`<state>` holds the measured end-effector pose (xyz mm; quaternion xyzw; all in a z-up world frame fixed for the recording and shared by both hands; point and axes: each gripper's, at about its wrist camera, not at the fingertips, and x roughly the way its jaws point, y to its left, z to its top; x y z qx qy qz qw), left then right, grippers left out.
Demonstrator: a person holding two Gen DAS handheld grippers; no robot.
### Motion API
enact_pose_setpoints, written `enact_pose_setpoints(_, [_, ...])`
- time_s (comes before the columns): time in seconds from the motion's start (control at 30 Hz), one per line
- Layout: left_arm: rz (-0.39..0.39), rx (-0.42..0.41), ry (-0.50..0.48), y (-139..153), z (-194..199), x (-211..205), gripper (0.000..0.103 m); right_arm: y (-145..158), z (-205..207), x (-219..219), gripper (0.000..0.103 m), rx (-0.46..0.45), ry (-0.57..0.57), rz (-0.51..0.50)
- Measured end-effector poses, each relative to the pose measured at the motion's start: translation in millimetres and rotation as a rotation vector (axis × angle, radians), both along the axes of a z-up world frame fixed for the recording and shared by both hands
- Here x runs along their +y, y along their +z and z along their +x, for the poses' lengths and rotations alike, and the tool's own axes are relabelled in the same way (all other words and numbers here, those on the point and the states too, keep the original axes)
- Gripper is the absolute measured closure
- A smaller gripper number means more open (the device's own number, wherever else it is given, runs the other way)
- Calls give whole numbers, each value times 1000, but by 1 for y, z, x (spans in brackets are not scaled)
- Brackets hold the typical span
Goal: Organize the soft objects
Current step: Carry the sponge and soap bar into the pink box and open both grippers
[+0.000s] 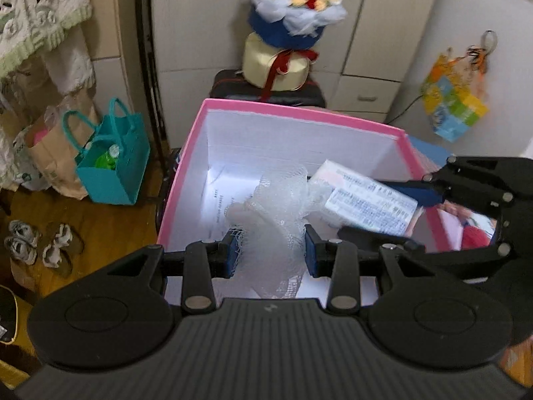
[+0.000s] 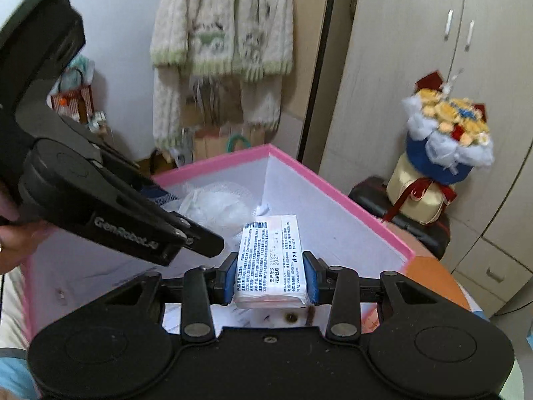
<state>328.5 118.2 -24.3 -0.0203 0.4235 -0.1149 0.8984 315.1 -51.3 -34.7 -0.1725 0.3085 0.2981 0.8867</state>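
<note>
Mesh puff: we see the white mesh puff (image 1: 271,230) pinched between the fingers (image 1: 230,250) of the left gripper (image 1: 270,250), hanging over the open pink box (image 1: 186,170).
Tissue pack: the wrapped tissue pack (image 2: 270,260) with a printed label is clamped by the right gripper (image 2: 270,278), also above the pink box, just beside the puff.
Floor and room: we make out wooden floor (image 1: 110,226) left of the box, and pale wardrobe doors (image 2: 416,66) behind it.
Around the box: a teal bag (image 1: 115,163) and a paper bag (image 1: 50,156) stand on the floor to its left, with sandals (image 1: 40,243) nearer us; a bouquet (image 1: 293,10) sits on a cream round box (image 1: 274,63) atop a dark suitcase (image 1: 266,93) behind it; a knitted garment (image 2: 220,33) hangs further back.
In the way: in the right wrist view the left gripper's black body crosses the box's left half.
Pose: both grippers tilt downward into the box; a hand (image 2: 16,240) grips the left one's handle.
</note>
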Motion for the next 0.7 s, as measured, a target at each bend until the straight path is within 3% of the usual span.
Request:
enact_pose_setpoints(0.2, [2,33,-7,-11,15,-3,64,-16,30,12,58,69,3,-57])
enact_pose_setpoints(0.5, [-37,21,-15,-8,5,-1,53,-15,24,14,50,41,20,-84])
enact_pose_setpoints(0.6, [-17,-10,-57,0,-8,-2,45,-10,14,7,47,31,27,-72])
enact_pose_setpoints(0.67, [-1,-48,-74,7,-20,0,30,-4,4,3,46,11,37,-69])
enact_pose_setpoints(0.7, [-1,-73,-76,11,-26,2,30,-1,-1,0,45,3,42,-67])
